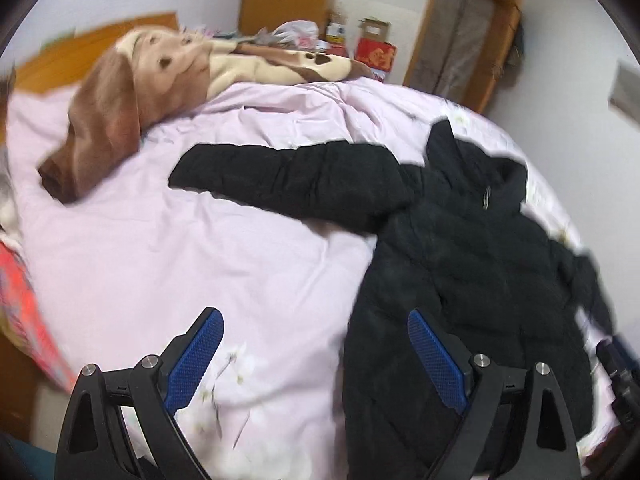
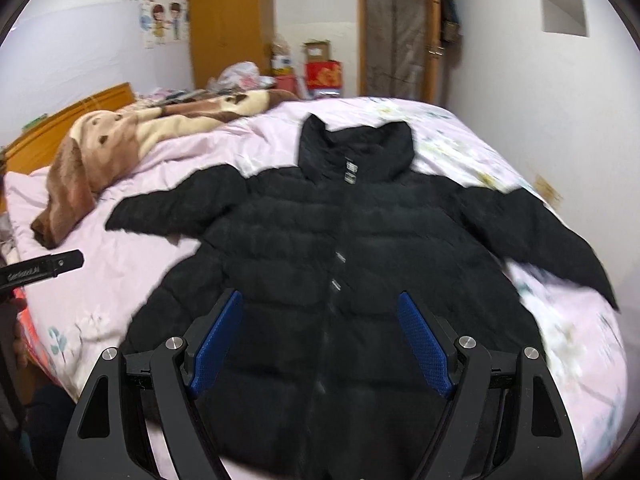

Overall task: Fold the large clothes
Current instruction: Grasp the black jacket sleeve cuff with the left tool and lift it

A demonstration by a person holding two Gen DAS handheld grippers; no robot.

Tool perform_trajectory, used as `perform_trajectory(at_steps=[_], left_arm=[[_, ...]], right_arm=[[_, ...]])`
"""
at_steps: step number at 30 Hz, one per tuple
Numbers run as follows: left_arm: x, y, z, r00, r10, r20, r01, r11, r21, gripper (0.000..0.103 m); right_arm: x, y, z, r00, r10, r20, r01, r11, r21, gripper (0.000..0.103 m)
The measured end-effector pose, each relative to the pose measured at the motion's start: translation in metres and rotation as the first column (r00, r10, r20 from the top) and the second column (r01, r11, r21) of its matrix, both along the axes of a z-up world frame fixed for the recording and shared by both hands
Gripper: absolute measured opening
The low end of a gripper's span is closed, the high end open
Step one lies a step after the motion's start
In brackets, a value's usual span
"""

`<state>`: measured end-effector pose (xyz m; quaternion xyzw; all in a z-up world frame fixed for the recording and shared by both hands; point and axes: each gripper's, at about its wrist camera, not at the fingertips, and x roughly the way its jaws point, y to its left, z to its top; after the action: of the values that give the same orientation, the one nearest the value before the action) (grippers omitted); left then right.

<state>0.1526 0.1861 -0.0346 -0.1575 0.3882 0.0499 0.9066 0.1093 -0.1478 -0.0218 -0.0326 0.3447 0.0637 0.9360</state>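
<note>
1. A bedroom is shown, with white walls, a wooden wardrobe (image 2: 230, 20) and a framed doorway (image 2: 396, 36) at the far side.
2. Cardboard boxes (image 2: 318, 54) and a red box (image 2: 323, 74) are stacked against the far wall, beside a plastic bag (image 2: 240, 74); what is held inside them cannot be told.
3. Most of both views is filled by a bed (image 2: 120, 264) covered with a pale pink sheet printed with flowers, and a wooden headboard (image 2: 68, 120) is seen at the left.
4. A brown and cream blanket (image 2: 120, 136) is bunched along the headboard side of the bed.
5. A black padded jacket (image 2: 340, 248) is laid flat on the sheet, front up, collar toward the doorway and both sleeves spread outward.
6. The left gripper (image 1: 316, 354) is held with its blue-padded fingers wide apart and nothing between them, over the jacket's left edge and the bare sheet beside it.
7. The right gripper (image 2: 320, 344) is likewise spread wide and empty, over the lower middle of the jacket.
8. Open sheet is left between the left sleeve (image 1: 280, 172) and the blanket, whereas the right sleeve (image 2: 552, 236) lies near the bed's edge.
</note>
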Motion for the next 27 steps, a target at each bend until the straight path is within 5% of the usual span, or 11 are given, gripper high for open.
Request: perform_trajectory(at_steps=[3, 12, 15, 18, 27], left_arm=[[0.025, 0.029, -0.008, 0.995, 0.067, -0.072, -0.064, 0.997, 0.043, 0.094], [0.117, 0.128, -0.061, 0.973, 0.169, -0.155, -0.186, 0.977, -0.102, 0.094], [0.151, 0.159, -0.089, 0.962, 0.201, -0.186, -0.240, 0.946, -0.220, 0.094], [0.175, 0.175, -0.104, 0.950, 0.247, -0.193, -0.283, 0.941, -0.188, 0.094], [0.231, 0.220, -0.161, 0.873, 0.392, -0.289, -0.461, 0.857, -0.230, 0.094]], right_arm=[[0.035, 0.017, -0.005, 0.999, 0.040, -0.020, -0.040, 0.999, 0.007, 0.080], [0.111, 0.069, -0.032, 0.986, 0.144, -0.081, -0.147, 0.989, -0.032, 0.080], [0.128, 0.087, -0.043, 0.978, 0.187, -0.093, -0.191, 0.981, -0.039, 0.080], [0.145, 0.103, -0.054, 0.971, 0.217, -0.104, -0.224, 0.973, -0.061, 0.080], [0.182, 0.133, -0.079, 0.959, 0.252, -0.129, -0.264, 0.961, -0.087, 0.080]])
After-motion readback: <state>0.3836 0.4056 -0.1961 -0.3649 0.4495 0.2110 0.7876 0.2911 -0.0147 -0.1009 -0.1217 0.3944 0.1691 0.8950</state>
